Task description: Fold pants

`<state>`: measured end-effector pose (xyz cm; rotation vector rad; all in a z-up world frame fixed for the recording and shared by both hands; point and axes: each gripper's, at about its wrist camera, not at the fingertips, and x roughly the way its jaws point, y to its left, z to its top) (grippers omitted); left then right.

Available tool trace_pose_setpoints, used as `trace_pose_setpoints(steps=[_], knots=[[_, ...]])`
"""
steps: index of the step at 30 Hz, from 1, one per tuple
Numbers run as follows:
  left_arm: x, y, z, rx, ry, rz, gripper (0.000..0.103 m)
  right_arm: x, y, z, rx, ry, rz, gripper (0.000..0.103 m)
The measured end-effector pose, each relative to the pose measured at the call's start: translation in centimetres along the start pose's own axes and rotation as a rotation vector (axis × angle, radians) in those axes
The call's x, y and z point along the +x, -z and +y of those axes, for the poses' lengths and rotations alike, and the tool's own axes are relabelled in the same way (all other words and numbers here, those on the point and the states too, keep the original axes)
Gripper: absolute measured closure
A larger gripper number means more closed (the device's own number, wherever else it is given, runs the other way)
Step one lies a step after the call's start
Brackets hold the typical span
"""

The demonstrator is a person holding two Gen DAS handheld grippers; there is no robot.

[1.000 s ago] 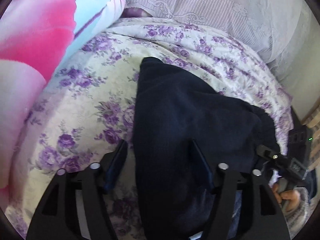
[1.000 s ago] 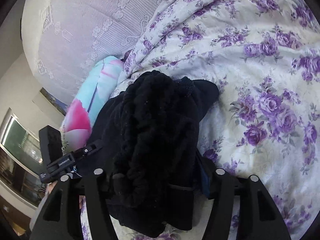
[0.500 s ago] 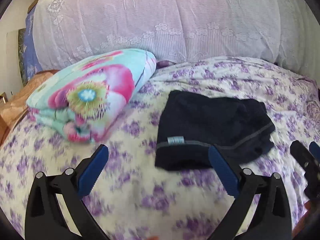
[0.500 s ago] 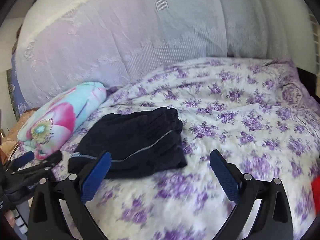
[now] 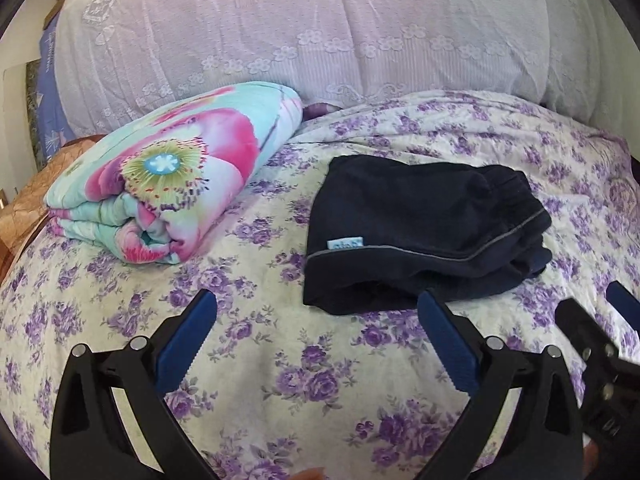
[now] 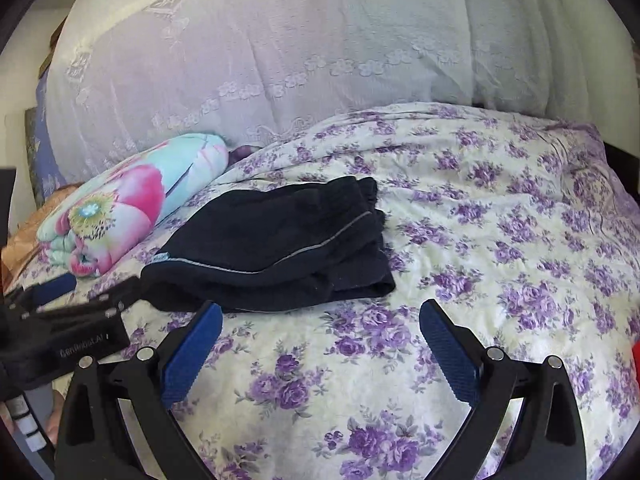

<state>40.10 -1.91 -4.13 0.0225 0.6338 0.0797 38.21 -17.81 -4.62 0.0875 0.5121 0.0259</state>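
The left gripper point(image 5: 316, 316), a black two-finger tool with blue ribbed pads, has just been opening and now stands spread wide, with nothing between its jaws but bare bedspread. The right gripper point(image 6: 320, 320), of the same make, has likewise just been opening and is equally wide and empty. Both hang above the near part of the cream bedspread printed with purple roses point(image 5: 280, 380), pointing down and forward across it. Just beyond the left gripper's fingertips, ahead and toward its right finger, lie the folded dark navy fleece pants with a thin grey piping line and a small pale blue label point(image 5: 424, 236); that finger's tip overlaps the bundle's near edge in the picture, though whether it touches cannot be told. From the right wrist camera the same pants point(image 6: 276, 244) sit ahead and to the left, their near fold just past the left finger's tip, apart from the pads. The bundle rests flat on the bedspread as a compact stack of layers, elastic waistband toward the right. Left of the pants, a short gap away, lies a rolled turquoise quilt with large pink flowers point(image 5: 176, 176). Behind everything rises a pale lilac lace-patterned cover point(image 5: 320, 32) draped over bulky bedding.
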Motion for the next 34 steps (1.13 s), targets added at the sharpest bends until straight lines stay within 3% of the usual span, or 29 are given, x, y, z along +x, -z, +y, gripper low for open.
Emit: trace_pose_setpoints(steps=[3, 8, 13, 18, 22, 34], knots=[[-0.2, 0.1, -0.8, 0.032, 0.035, 0.005, 0.005, 0.4, 0.1, -0.7, 0.043, 0.019, 0.022, 0.003], [-1.3, 0.5, -2.4, 0.115, -0.050, -0.045, 0.005, 0.2, 0.2, -0.1, 0.029, -0.001, 0.019, 0.004], [-1.8, 0.2, -1.6, 0.064, 0.006, -0.042, 0.005, -0.2, 0.1, -0.1, 0.028, -0.018, 0.004, 0.004], [-1.8, 0.2, -1.6, 0.061, 0.007, -0.038, 0.005, -0.1, 0.1, -0.1, 0.030, -0.018, 0.009, 0.004], [-2.5, 0.3, -1.4, 0.051, -0.023, -0.085, 0.005, 0.0, 0.1, -0.1, 0.034, -0.019, 0.011, 0.004], [-2.1, 0.0, -1.1, 0.039, 0.029, -0.047, 0.005, -0.1, 0.0, -0.3, 0.034, -0.017, 0.010, 0.004]])
